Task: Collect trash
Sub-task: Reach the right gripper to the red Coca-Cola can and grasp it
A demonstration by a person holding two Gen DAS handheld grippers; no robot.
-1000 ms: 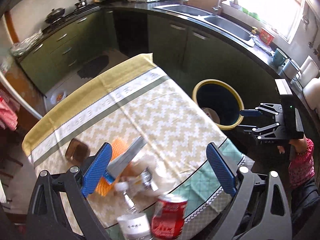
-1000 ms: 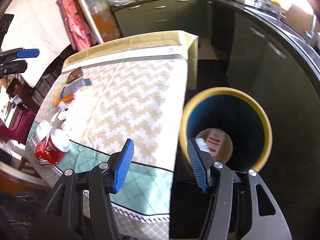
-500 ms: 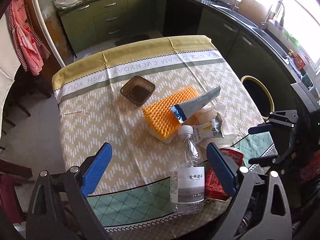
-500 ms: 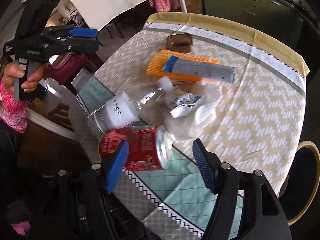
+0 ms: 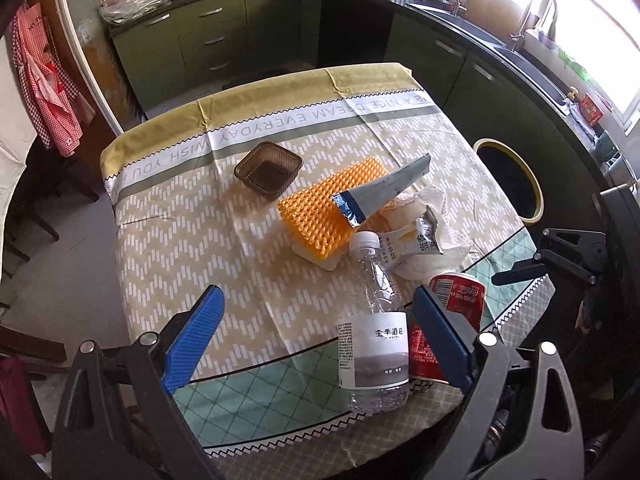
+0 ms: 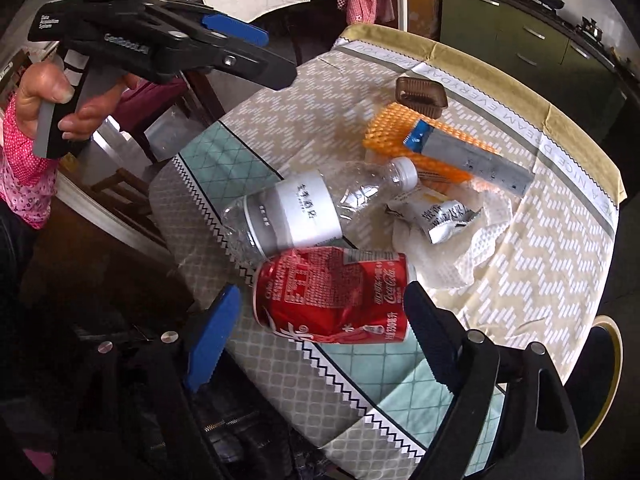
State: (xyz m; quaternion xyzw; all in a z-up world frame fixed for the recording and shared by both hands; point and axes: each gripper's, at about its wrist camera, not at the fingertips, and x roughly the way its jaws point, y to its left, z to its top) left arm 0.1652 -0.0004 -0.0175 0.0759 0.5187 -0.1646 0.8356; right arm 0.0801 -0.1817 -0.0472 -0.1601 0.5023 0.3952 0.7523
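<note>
A trash pile lies on the table's near corner: a dented red cola can (image 6: 334,294) on its side, a clear plastic bottle (image 6: 296,212), crumpled wrappers on white paper (image 6: 448,220), an orange spiky pad (image 5: 332,208) under a grey-blue packet (image 5: 384,194), and a brown plastic tray (image 5: 268,168). My right gripper (image 6: 316,332) is open, its fingers either side of the can, just short of it. My left gripper (image 5: 316,340) is open and empty above the table, left of the bottle (image 5: 374,332) and can (image 5: 456,300).
A blue bin with a yellow rim (image 5: 510,180) stands on the floor right of the table (image 5: 180,220). Green kitchen cabinets and a sink counter (image 5: 480,40) run behind. Chairs (image 6: 120,196) stand at the table's left side.
The right gripper swung from over the bin to the pile and closed in on the red can. The left gripper turned toward the table and drew slightly nearer. Both stayed open.
</note>
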